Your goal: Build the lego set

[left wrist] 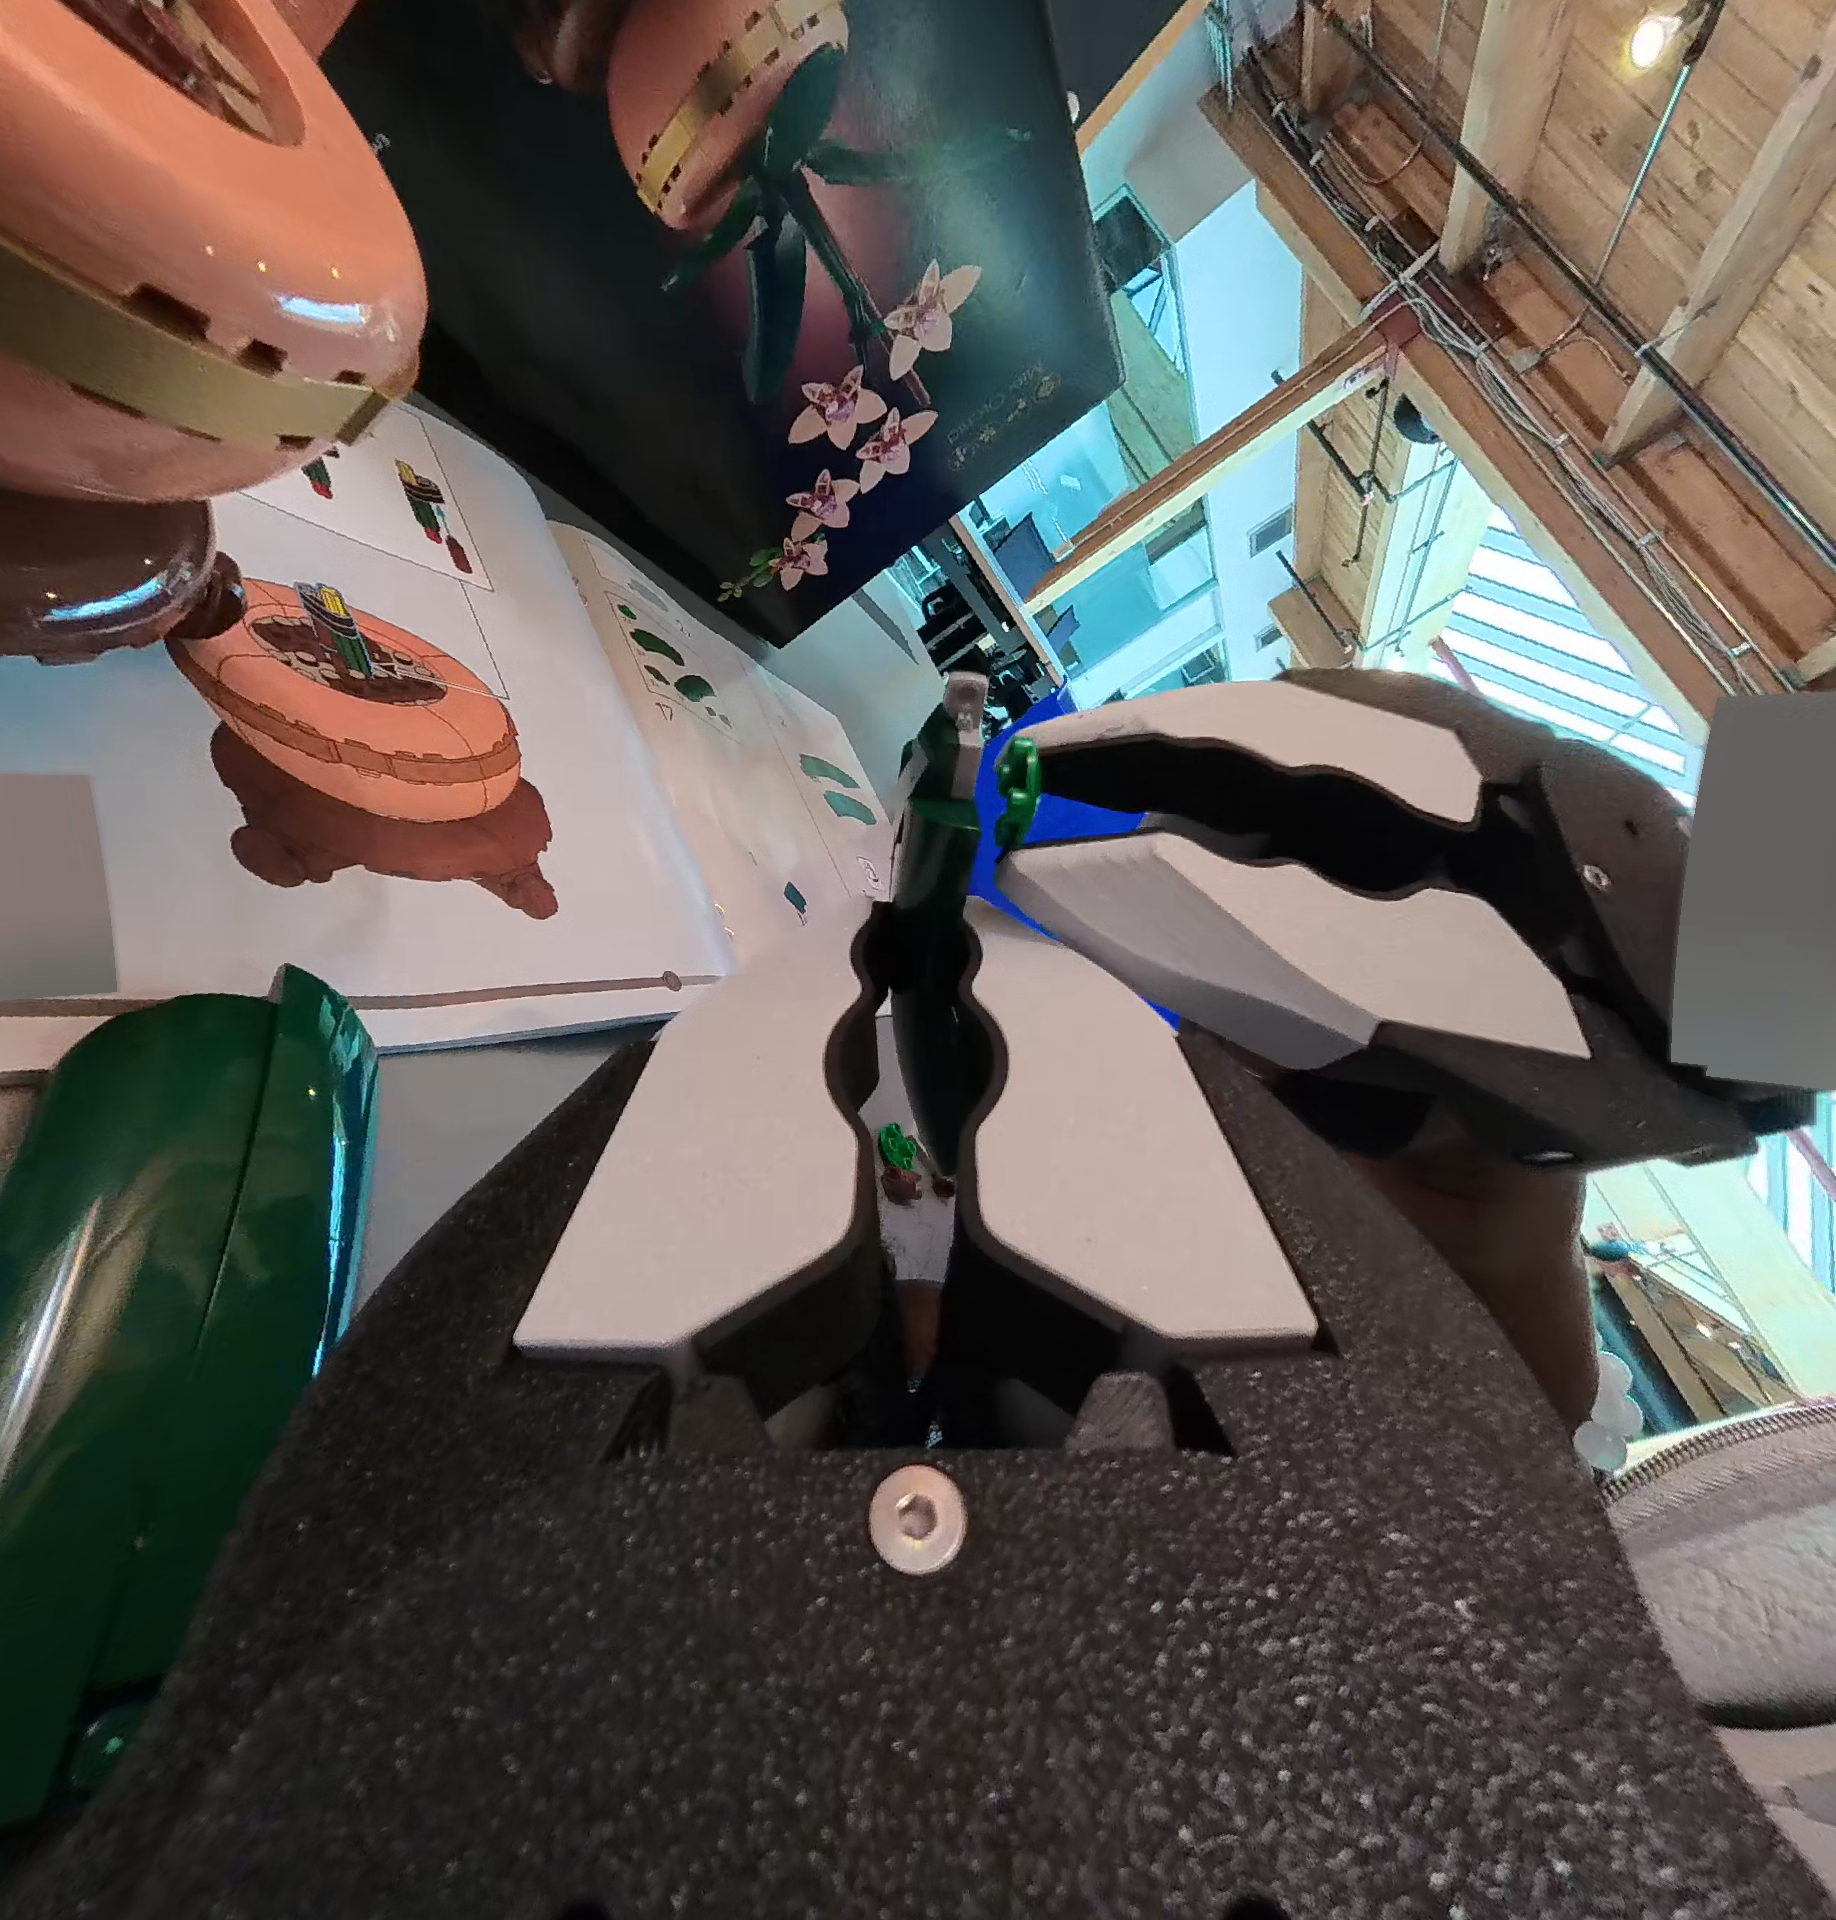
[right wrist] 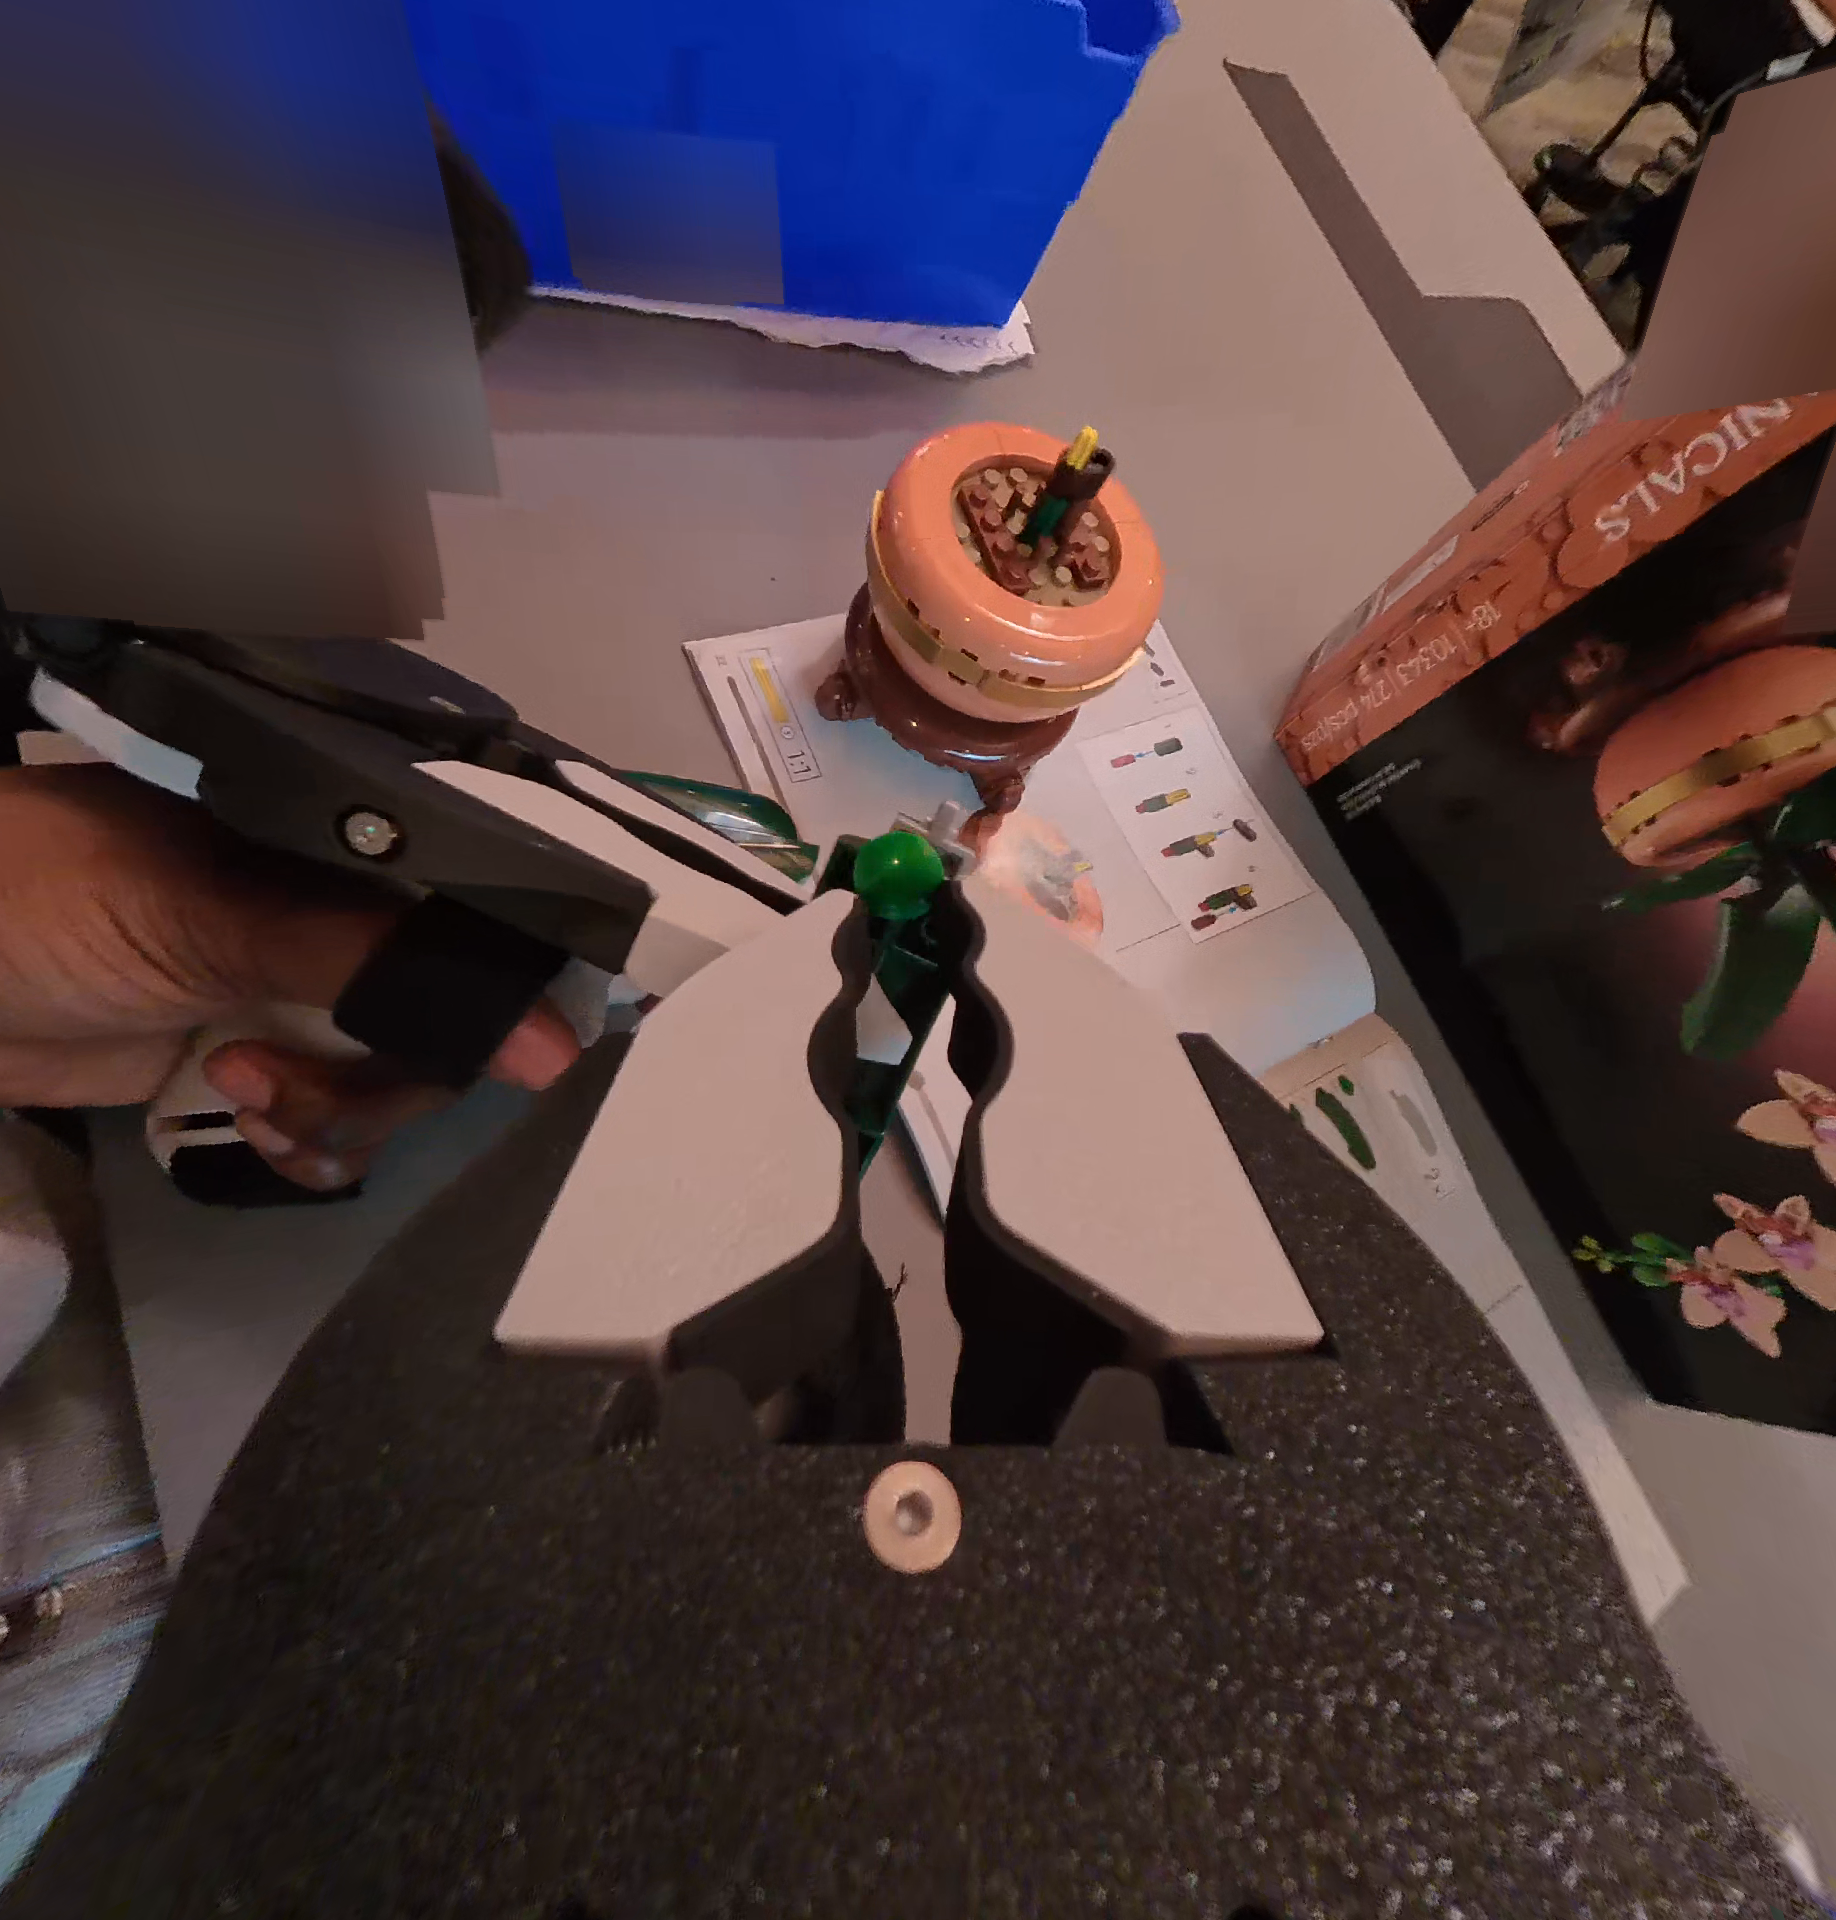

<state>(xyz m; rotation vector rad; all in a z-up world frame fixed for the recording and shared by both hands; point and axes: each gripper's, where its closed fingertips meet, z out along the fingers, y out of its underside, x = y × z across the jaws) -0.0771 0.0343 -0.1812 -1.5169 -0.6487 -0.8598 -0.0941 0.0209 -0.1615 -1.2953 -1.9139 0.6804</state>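
My left gripper (left wrist: 919, 945) is shut on a dark green leaf piece (left wrist: 929, 862) with a small grey connector (left wrist: 964, 707) at its far end. My right gripper (right wrist: 898, 909) is shut on a small bright green piece (right wrist: 898, 868) and holds it right against the leaf near the connector. In the left wrist view the right gripper (left wrist: 1018, 810) comes in from the right with the bright green piece (left wrist: 1018, 784) at its tips. In the right wrist view the left gripper (right wrist: 779, 894) comes in from the left, held by a hand (right wrist: 114, 935). The built pot (right wrist: 1013, 613) stands behind on the booklet.
The open instruction booklet (left wrist: 374, 727) lies under the pot (left wrist: 166, 260). The set's box (right wrist: 1620, 935) stands at the right and a blue bin (right wrist: 789, 156) at the back. A large dark green leaf (left wrist: 166, 1299) sits close at the left. Small loose pieces (left wrist: 898, 1153) lie on the table below. My two grippers' fingertips are within a few centimetres of each other. It is some 9 cm from my right tips to the built pot (right wrist: 1013, 613). It is also in sight in the left wrist view (left wrist: 349, 257).
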